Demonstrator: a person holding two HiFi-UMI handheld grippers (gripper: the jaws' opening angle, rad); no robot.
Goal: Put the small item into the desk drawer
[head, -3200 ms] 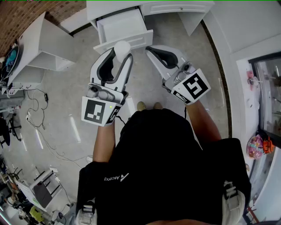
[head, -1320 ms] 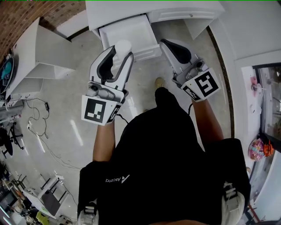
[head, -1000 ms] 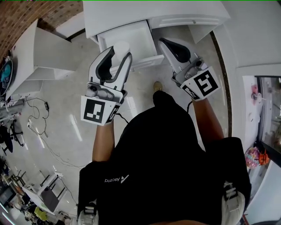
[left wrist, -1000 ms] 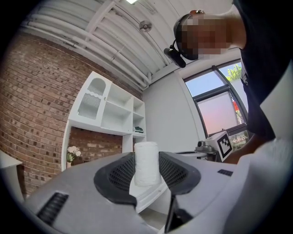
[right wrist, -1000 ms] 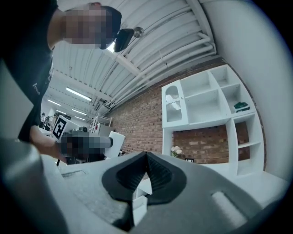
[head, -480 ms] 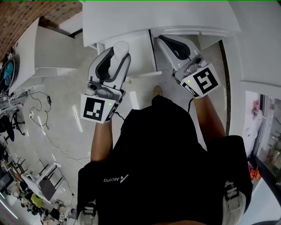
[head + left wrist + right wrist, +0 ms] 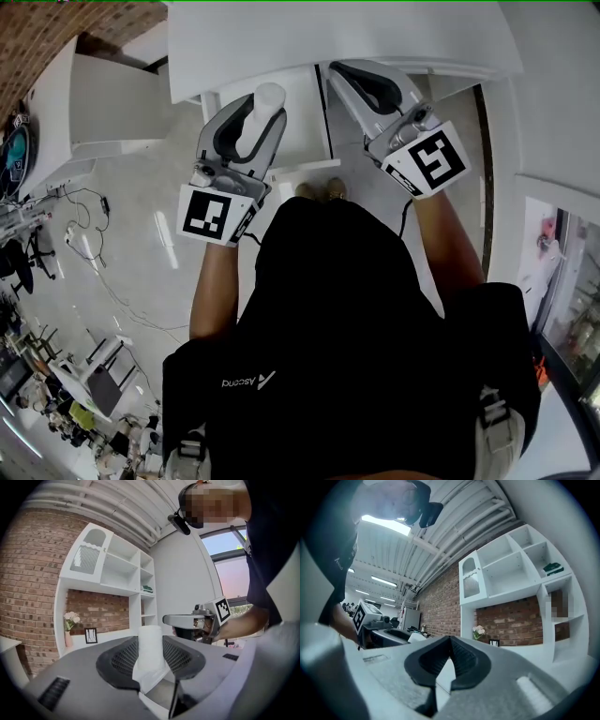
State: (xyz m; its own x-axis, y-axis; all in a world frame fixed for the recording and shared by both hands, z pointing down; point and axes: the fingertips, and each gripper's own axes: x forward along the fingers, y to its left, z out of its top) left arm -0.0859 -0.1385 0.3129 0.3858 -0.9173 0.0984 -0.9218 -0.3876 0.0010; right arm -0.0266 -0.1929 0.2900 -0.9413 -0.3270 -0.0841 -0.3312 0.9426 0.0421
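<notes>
Well, from the head view I see the desk drawer (image 7: 302, 165) pulled out under the white desk top (image 7: 328, 37), with both tongs over it. The grippers and the desk edge cover part of its inside; the strip I can see is plain white floor.

My left gripper (image 7: 261, 112) (image 7: 150, 639) is clamped on the small item (image 7: 266, 96) (image 7: 151, 654), one ribbed pad on each side. It is a smooth, plain white cylinder with a rounded top, standing upright between the jaws and poking past the tips. In the head view it sits over the drawer's left half; I cannot tell whether it is down inside.

My right gripper (image 7: 339, 71) (image 7: 450, 640) has its jaws together at the tips with nothing between them, and it lies over the drawer's right edge.

Beyond, the white shelf unit (image 7: 122, 573) holds a vase of flowers (image 7: 70, 623) and a small frame (image 7: 90, 635) in its lower niche, and something green (image 7: 553, 568) in an upper compartment.
</notes>
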